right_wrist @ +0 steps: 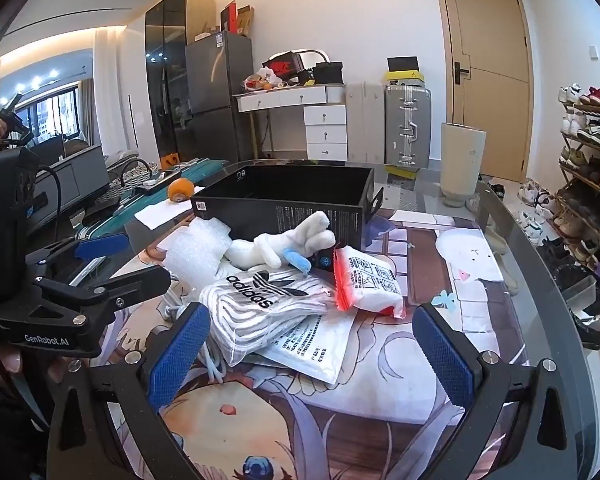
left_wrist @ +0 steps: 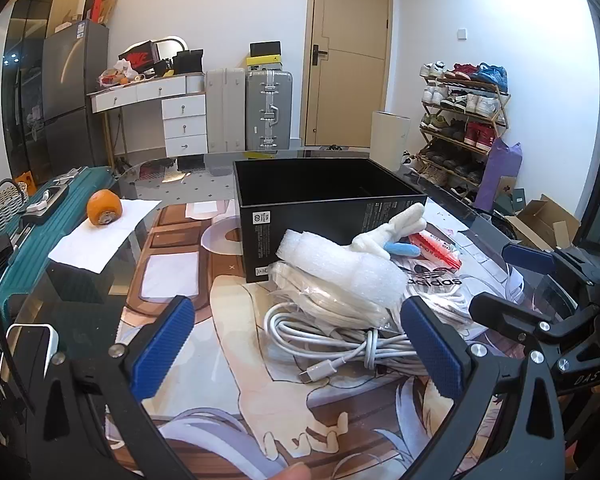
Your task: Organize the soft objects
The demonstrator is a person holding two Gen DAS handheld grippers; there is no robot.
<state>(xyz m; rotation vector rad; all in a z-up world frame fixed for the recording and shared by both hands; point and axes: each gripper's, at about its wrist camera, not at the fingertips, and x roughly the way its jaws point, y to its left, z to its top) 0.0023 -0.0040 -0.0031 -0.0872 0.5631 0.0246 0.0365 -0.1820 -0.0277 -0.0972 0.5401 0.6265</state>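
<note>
Crowding the glass table (right_wrist: 512, 240) just in front of the open black box (right_wrist: 284, 196) is a heap of soft things. Only the left wrist view shows the coiled white cable (left_wrist: 332, 340) lying at the near edge of the heap; only the right wrist view shows the whole bag of white socks (right_wrist: 260, 304) and the red-edged packet (right_wrist: 368, 284) beside it. Both show the plush rabbit (right_wrist: 284, 246) resting on top against the box. The left tool (left_wrist: 300, 344) stands spread wide and empty above the cable; the right tool (right_wrist: 312, 348) is likewise spread wide, holding nothing.
</note>
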